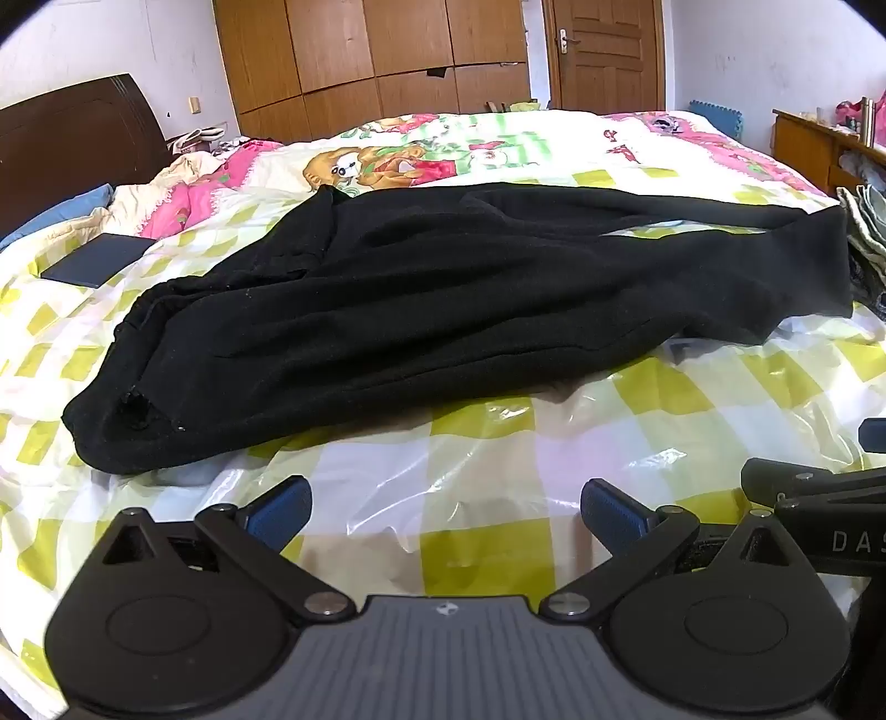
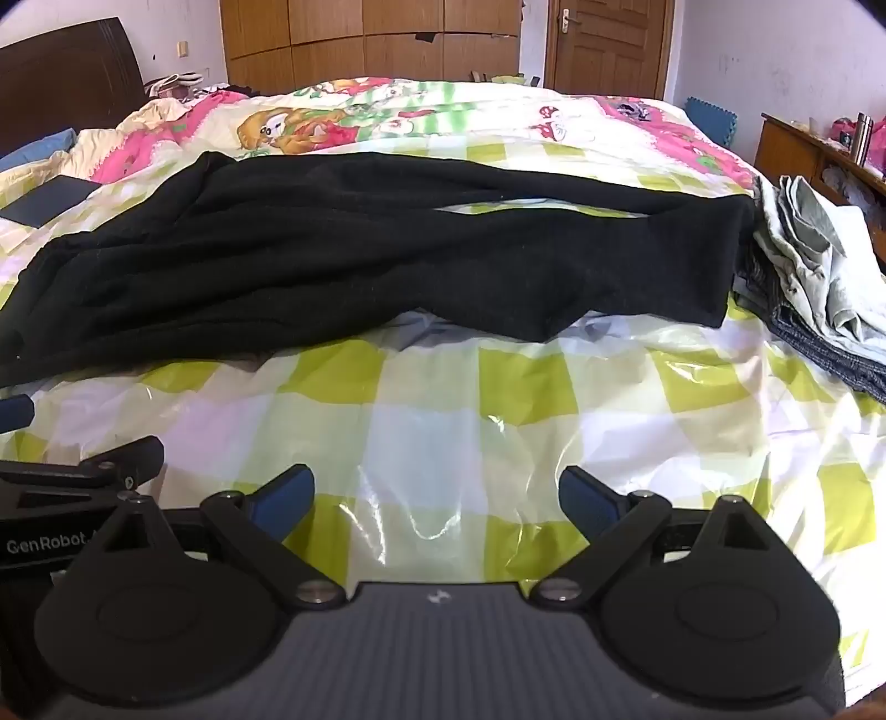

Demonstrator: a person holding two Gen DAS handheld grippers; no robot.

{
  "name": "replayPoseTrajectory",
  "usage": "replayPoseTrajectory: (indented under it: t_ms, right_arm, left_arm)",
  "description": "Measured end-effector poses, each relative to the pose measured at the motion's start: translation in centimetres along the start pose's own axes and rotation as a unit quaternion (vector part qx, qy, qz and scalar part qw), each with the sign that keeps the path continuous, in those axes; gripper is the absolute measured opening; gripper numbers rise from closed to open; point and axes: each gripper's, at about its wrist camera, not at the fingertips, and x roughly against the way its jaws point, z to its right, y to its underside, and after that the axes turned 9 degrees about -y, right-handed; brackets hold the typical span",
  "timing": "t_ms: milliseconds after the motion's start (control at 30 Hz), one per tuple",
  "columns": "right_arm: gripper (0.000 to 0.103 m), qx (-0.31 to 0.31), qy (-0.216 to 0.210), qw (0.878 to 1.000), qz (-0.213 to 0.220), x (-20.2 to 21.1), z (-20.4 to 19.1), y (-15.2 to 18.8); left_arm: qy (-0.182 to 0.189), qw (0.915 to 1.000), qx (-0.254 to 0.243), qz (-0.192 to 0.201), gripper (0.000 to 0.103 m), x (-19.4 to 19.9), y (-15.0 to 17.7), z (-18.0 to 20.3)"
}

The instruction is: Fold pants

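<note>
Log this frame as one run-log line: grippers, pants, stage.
left gripper: open, empty | right gripper: open, empty | black pants: laid across bed, untouched | stage: before first grasp

Left wrist view: low over the near edge of the bed, facing across it toward the wardrobe and door; left gripper in the foreground, close to the cover; right gripper's edge at lower right.

Right wrist view: same height and heading, set just to the right; right gripper in the foreground, left gripper's edge at lower left.

Shared: pants lying crosswise at mid-distance, checked cover, headboard, wardrobe, door. The clothes pile shows more fully in the right view.
</note>
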Motion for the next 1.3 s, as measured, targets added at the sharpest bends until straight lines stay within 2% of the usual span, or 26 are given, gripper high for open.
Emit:
replayPoseTrajectory:
  t_ms: [600, 800, 933, 1300]
  right_arm:
    - [0.094, 0.0, 0.0, 1.0, -0.005, -0.1, -0.2, 0.1]
    - [0.094, -0.001, 0.0, 1.0, -0.006, 0.8, -0.3, -1.1]
    - [0.094, -0.002, -0.001, 1.0, -0.006, -0.3, -0.1, 0.2]
    - [0.094, -0.001, -0.003, 1.0, -0.006, 0.1, -0.2, -0.3]
  left_arm:
    - [-0.001, 1.0, -0.002, 0.0, 0.103, 0.0, 0.2, 0.4]
    - [0.001, 1.0, -0.002, -0.001, 0.103, -0.1, 0.3, 0.3]
    - [0.001, 1.0, -0.003, 0.0, 0.103, 0.1, 0.4, 0.4]
    - [0.0, 1.0, -0.004, 0.002, 0.103, 0.0, 0.3, 0.1]
